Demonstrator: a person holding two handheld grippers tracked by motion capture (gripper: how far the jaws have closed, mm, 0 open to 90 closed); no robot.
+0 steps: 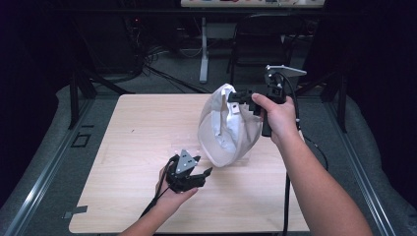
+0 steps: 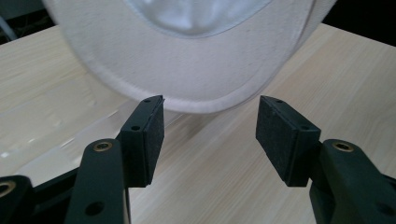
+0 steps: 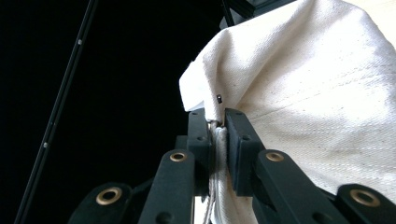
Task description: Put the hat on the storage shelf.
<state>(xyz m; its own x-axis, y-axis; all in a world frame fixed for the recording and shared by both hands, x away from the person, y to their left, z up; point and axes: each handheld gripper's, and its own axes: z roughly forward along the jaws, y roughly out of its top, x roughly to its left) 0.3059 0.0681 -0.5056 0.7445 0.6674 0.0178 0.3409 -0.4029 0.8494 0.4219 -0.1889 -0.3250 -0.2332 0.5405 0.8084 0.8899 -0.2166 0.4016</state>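
Note:
A white cloth cap (image 1: pixel 226 127) hangs above the wooden table (image 1: pixel 133 142), brim end down near the table top. My right gripper (image 1: pixel 235 97) is shut on the cap's upper edge, and in the right gripper view its jaws pinch the white fabric (image 3: pixel 299 88) at the seam (image 3: pixel 217 140). My left gripper (image 1: pixel 200 173) sits low on the table in front of the cap, open, a little short of the brim. In the left gripper view the cap's brim (image 2: pixel 187 74) curves just beyond the two open pads (image 2: pixel 149 135), and nothing is between them.
A clear plastic sheet (image 2: pixel 70 140) lies flat on the table under the cap. Beyond the table's far edge stand a dark chair (image 1: pixel 260 44), a table leg (image 1: pixel 203 49) and cables on the floor. Dark frame struts (image 1: pixel 78 83) flank the table.

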